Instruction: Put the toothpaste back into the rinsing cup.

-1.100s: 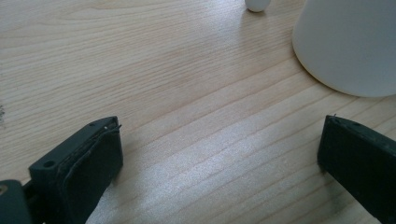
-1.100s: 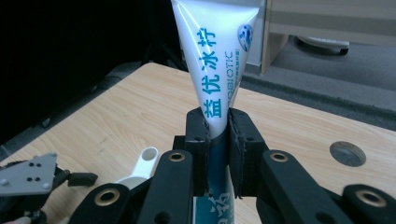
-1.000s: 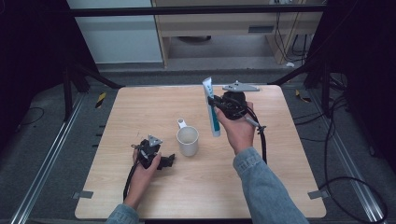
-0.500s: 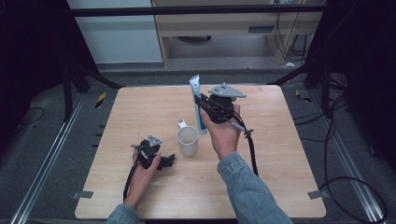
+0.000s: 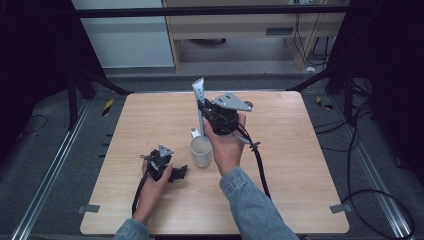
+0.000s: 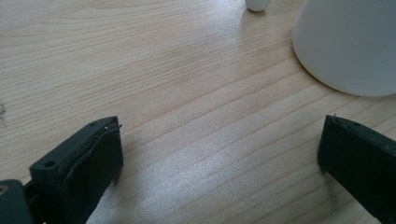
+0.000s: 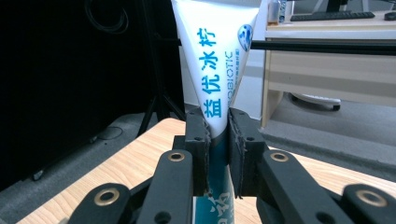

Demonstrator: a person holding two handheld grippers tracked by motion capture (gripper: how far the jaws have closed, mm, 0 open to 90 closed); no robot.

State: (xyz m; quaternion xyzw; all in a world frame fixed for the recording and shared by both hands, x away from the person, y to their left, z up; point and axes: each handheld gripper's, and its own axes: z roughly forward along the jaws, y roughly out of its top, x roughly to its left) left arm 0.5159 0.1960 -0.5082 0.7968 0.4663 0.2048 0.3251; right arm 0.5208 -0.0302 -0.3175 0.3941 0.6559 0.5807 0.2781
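Right gripper [image 5: 202, 111] clamped on upright tube [image 5: 199, 96] above cup [image 5: 201, 152] — left gripper [image 5: 176, 172] jaws apart, beside cup.

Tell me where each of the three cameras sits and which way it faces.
High view: above the person's side, looking forward and down on the table; both forearms, left gripper and right gripper show.
Left gripper view: low over the wood, facing the mug between open jaws.
Right gripper view: looks along jaws clamping the toothpaste tube.
Shared: the high view also shows the mug and tube.
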